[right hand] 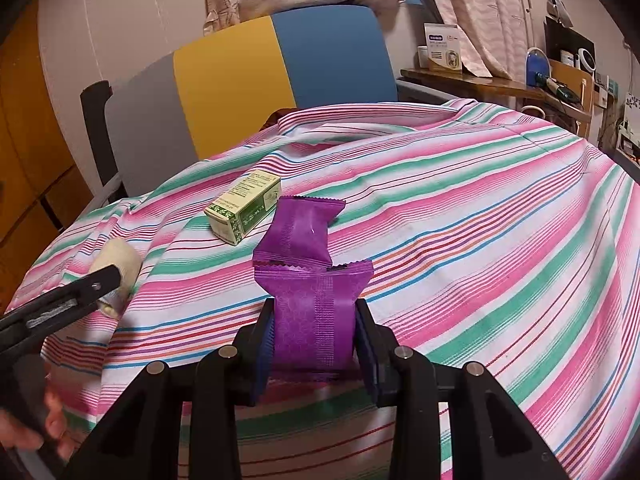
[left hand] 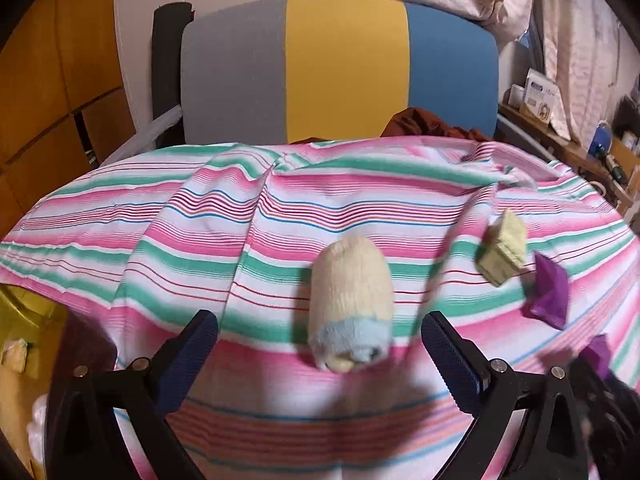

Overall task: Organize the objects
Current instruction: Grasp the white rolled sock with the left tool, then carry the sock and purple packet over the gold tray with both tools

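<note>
Left tool [left hand: 320, 344] gapes wide, nothing gripped. Rolled sock [left hand: 350, 304] sits dead centre between its fingers, just ahead, long axis running straight up-frame along my approach, cuff end nearest. Right tool [right hand: 316, 332] is clamped on a purple packet [right hand: 316, 320]; second purple packet [right hand: 300, 236] touches it above, green box [right hand: 244, 206] upper left of that. Striped cloth [left hand: 160, 220] is rumpled left of the sock, open room right until the box.

Grey-yellow-blue headboard [left hand: 344, 68], wooden cabinets [left hand: 52, 92], pale curtains [right hand: 472, 12], cluttered shelf [right hand: 500, 84].
</note>
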The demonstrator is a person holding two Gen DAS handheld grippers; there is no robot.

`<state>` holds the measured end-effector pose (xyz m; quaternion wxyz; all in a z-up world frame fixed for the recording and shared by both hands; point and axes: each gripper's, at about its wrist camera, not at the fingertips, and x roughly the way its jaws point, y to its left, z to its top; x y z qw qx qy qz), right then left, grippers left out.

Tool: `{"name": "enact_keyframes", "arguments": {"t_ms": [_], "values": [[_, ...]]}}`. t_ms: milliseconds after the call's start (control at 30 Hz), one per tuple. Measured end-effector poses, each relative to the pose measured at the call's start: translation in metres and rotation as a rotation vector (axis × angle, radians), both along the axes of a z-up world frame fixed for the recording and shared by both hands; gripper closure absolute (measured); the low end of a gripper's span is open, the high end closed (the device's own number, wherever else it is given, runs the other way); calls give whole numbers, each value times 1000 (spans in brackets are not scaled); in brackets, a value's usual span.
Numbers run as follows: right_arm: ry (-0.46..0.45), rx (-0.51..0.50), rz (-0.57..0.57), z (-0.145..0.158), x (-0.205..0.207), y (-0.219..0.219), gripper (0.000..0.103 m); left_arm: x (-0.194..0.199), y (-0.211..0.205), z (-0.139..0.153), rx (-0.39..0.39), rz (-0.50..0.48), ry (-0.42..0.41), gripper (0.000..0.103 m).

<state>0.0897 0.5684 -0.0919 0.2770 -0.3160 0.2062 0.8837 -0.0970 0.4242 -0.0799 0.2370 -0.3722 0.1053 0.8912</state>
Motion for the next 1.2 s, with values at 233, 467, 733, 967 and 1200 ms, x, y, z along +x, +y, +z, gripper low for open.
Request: {"name": "enact_keyframes", "arguments": {"t_ms": [233,467,733,967,1200], "values": [[-6,1,1,-2,-2,0,67,0,6,-10,2,-57,16,46],[10,7,-11,0,2,0,67,22,3,-2,23,-87,112,61],[10,50,-3,5,2,-7,67,45,-31,3,116,-86,95,61],[33,112,0,13,4,-17,67,71,-68,6,175,-56,95,61],[59,214,25,25,6,-35,67,94,-93,11,190,-54,103,61]]}}
